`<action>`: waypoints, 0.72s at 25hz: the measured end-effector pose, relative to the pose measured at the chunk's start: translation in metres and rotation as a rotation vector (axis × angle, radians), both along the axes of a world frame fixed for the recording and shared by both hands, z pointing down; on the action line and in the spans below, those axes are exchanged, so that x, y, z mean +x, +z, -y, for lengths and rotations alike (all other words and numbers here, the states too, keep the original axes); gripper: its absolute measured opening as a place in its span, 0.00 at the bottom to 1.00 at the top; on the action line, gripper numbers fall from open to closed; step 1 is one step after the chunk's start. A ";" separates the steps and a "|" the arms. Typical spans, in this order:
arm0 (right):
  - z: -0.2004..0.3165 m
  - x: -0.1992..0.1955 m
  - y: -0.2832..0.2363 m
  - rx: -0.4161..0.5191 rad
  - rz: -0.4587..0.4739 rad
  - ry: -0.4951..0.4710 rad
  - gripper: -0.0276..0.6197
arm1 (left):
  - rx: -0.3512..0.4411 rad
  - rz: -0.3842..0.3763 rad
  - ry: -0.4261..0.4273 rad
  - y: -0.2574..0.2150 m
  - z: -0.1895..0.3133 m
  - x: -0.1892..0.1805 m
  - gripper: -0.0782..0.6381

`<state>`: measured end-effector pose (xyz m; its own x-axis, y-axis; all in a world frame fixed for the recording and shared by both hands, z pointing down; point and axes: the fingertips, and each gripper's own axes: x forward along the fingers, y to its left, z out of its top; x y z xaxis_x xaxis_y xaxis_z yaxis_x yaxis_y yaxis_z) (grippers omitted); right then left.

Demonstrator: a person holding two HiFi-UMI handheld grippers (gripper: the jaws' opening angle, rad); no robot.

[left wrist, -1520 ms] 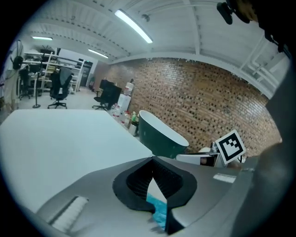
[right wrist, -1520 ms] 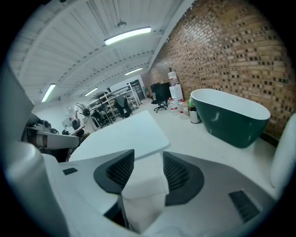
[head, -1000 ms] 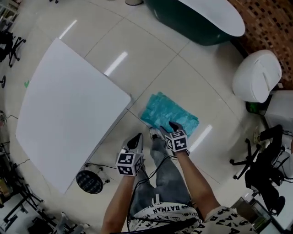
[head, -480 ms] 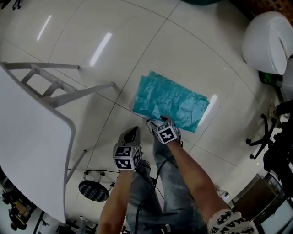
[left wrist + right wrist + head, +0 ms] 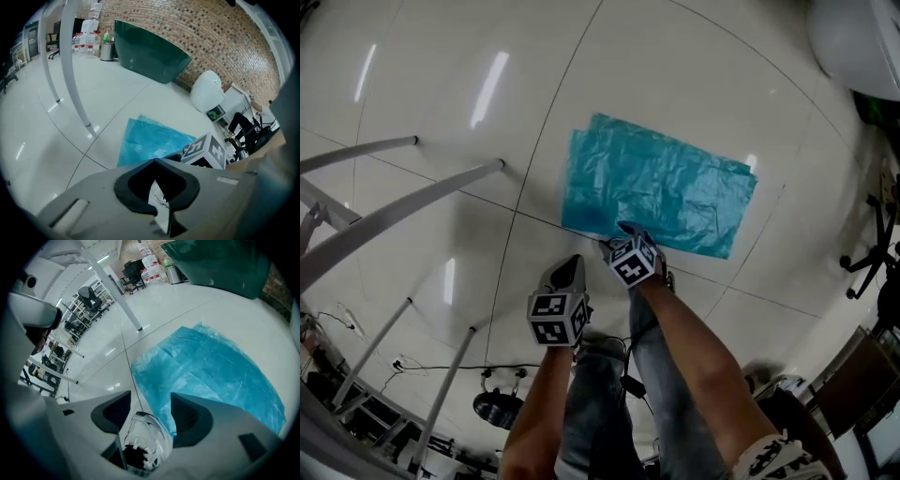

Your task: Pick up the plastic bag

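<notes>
The teal plastic bag (image 5: 656,192) lies flat on the white tiled floor. My right gripper (image 5: 624,231) hovers over the bag's near edge, jaws open and holding nothing. In the right gripper view the bag (image 5: 211,366) spreads ahead and to the right of the gripper (image 5: 150,394), and its near corner runs under the right jaw. My left gripper (image 5: 571,264) hangs to the left, a little short of the bag, jaws shut and empty. In the left gripper view the bag (image 5: 150,138) lies just beyond the closed tips (image 5: 154,161).
White table legs (image 5: 394,211) slant in from the left. A white rounded seat (image 5: 862,37) stands at the far right, an office chair (image 5: 872,262) beside it. A person's white sneaker (image 5: 145,439) is right below the right jaws. A green counter (image 5: 150,54) stands against the brick wall.
The view has dropped closer to the floor and the bag looks larger. Both grippers have come forward to the bag's near edge. The right jaws stand wider apart.
</notes>
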<state>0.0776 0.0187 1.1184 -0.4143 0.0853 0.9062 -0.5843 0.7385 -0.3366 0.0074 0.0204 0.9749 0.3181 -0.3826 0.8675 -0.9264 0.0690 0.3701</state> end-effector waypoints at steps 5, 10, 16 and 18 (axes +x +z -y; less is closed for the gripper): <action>-0.008 -0.019 0.045 0.077 0.003 -0.158 0.48 | -0.001 0.000 -0.008 0.025 -0.012 0.000 0.11; -0.016 -0.027 0.071 0.182 -0.048 -0.305 0.48 | -0.008 -0.006 0.005 0.046 -0.020 0.005 0.11; -0.005 -0.027 0.081 0.202 -0.044 -0.252 0.38 | 0.010 -0.011 0.018 0.050 -0.020 0.008 0.11; 0.002 -0.023 0.083 0.202 -0.051 -0.229 0.28 | 0.010 -0.010 0.016 0.051 -0.021 0.007 0.11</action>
<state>0.0546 0.0167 1.2012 -0.3588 -0.0133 0.9333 -0.4076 0.9017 -0.1439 0.0140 0.0412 1.0258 0.3328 -0.3862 0.8603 -0.9236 0.0505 0.3800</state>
